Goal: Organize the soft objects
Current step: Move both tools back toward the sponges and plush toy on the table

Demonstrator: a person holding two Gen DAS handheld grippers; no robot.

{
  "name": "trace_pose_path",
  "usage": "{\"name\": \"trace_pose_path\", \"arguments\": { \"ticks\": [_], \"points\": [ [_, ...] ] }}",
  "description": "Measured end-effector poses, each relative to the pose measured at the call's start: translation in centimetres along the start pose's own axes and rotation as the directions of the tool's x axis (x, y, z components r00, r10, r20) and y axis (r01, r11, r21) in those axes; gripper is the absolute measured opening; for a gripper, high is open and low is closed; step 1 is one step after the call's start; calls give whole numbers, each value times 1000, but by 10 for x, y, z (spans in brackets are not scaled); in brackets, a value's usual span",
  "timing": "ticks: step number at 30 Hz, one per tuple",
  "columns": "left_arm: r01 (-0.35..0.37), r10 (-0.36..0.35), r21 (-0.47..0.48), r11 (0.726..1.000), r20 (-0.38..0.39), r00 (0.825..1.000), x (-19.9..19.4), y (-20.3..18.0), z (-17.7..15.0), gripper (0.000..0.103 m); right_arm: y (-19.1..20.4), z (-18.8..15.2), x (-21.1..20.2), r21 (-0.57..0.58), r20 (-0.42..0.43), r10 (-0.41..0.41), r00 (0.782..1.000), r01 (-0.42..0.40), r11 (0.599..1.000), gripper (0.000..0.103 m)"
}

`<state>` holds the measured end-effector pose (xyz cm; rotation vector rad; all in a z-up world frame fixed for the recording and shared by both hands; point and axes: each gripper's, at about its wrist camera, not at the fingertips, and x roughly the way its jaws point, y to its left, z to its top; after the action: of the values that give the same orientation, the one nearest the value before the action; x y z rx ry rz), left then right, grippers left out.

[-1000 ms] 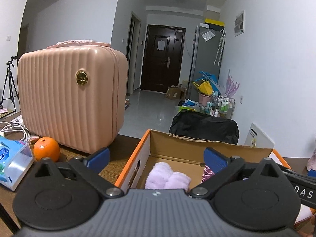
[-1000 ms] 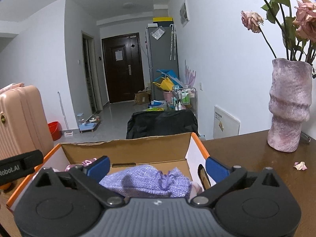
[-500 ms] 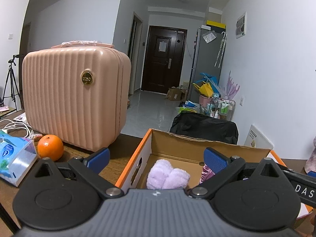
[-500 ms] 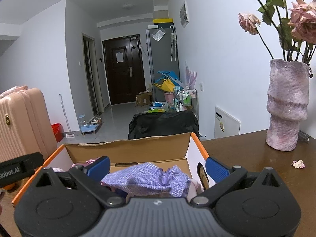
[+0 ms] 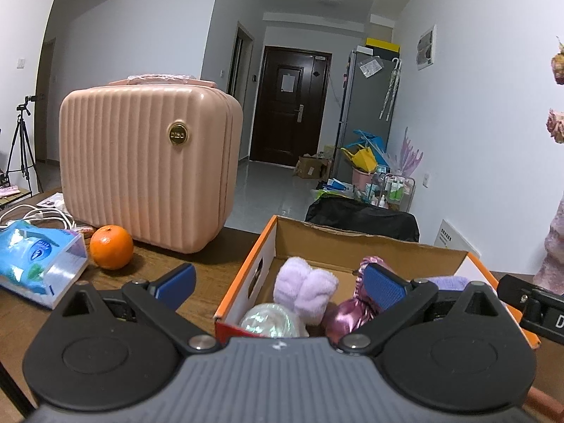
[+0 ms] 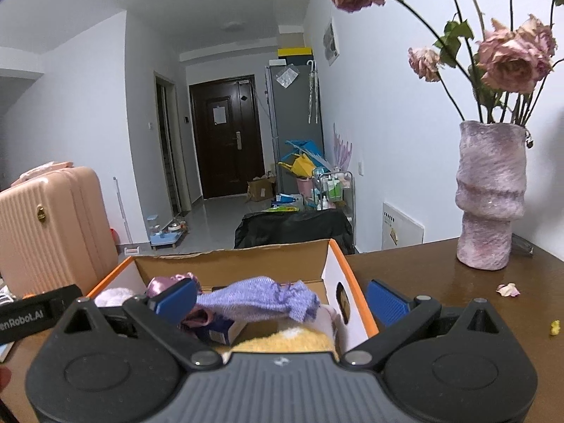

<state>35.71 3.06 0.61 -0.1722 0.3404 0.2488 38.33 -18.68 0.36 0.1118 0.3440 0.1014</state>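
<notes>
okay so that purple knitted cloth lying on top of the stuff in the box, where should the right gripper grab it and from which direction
Probably the raised middle fold of the purple knitted cloth, coming straight down from above. It lies draped flat over the other items in the cardboard box, whose walls block a sideways approach. The right gripper is open, with its fingers already either side of it.

The open orange-edged cardboard box [image 5: 268,243] has its near wall hidden behind the left gripper's grey body. A pearly white round thing [image 5: 266,320] at the box's near left corner shows only its top, so its kind cannot be told. In the right wrist view, a fuzzy yellow soft item [image 6: 285,342] and a small dark blue carton [image 6: 216,329] are cut off by the right gripper's body. Print on the blue tissue pack [image 5: 35,257], at the table's left edge, is too blurred to read.
</notes>
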Motion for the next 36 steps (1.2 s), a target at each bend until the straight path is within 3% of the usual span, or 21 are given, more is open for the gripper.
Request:
{"name": "trace_pose_path", "arguments": {
  "ticks": [16,36],
  "points": [
    [55,-54,51,997,-22,998,-64,14,-30,103,-18,-34,-82,-78,35,19,999,-16,997,103],
    [123,-113,148,981,-71,991,-142,31,-64,103,-31,-77,-161,-162,-30,20,999,-24,987,103]
  ]
}}
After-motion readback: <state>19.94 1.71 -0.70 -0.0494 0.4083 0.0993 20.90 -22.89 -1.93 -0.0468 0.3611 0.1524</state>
